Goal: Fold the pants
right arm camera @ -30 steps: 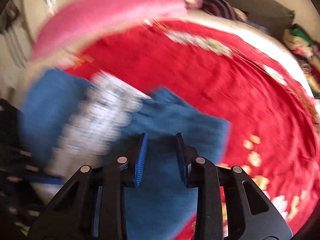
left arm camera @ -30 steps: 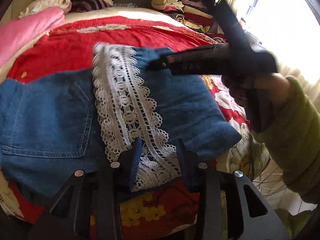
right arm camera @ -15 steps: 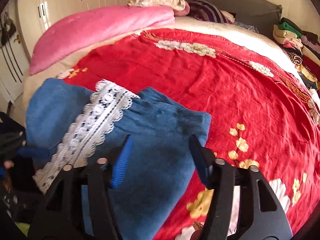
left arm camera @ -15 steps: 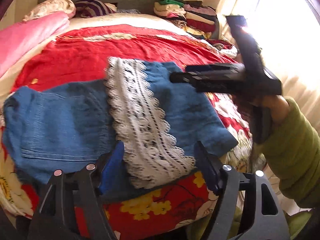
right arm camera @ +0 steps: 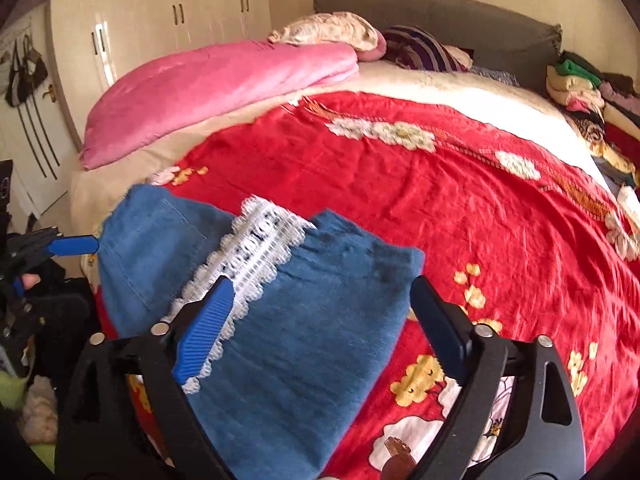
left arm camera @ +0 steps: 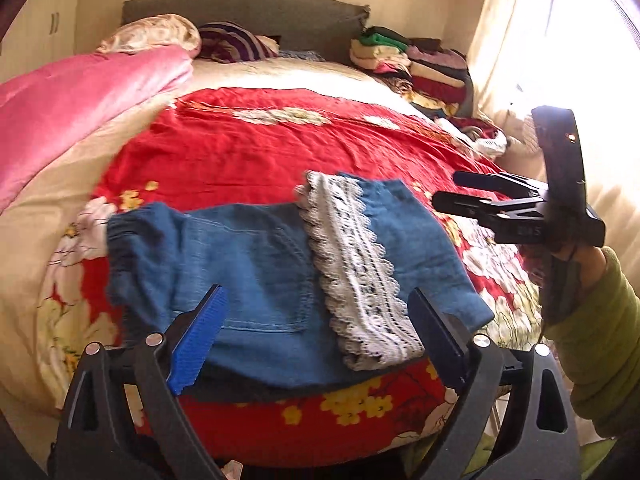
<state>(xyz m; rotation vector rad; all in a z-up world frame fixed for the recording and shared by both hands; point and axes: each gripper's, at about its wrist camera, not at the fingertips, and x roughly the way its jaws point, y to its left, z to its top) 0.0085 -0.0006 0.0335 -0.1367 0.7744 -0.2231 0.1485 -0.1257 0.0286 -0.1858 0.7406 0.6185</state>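
- Left wrist view: left claw [left arm camera: 316, 338] just spread wide and pulled back, nothing between its pads; denim pants [left arm camera: 256, 272] released, lying folded on the red bedspread [left arm camera: 248, 148], lace hem [left arm camera: 356, 264] on top.
- Right wrist view: right claw [right arm camera: 320, 320] likewise just opened, empty, above the pants [right arm camera: 312, 320]; fold seemingly done.

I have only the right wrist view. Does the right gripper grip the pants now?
Observer: No. The left wrist view shows the right gripper from the side: its jaws have just been opening, no cloth between them.
Operator: And the left gripper?
Observer: The left gripper has just been opening too; it is clear of the pants.
Operator: Where is the waistband?
Observer: The gathered waistband lies on the bedspread, at the end away from the right gripper.
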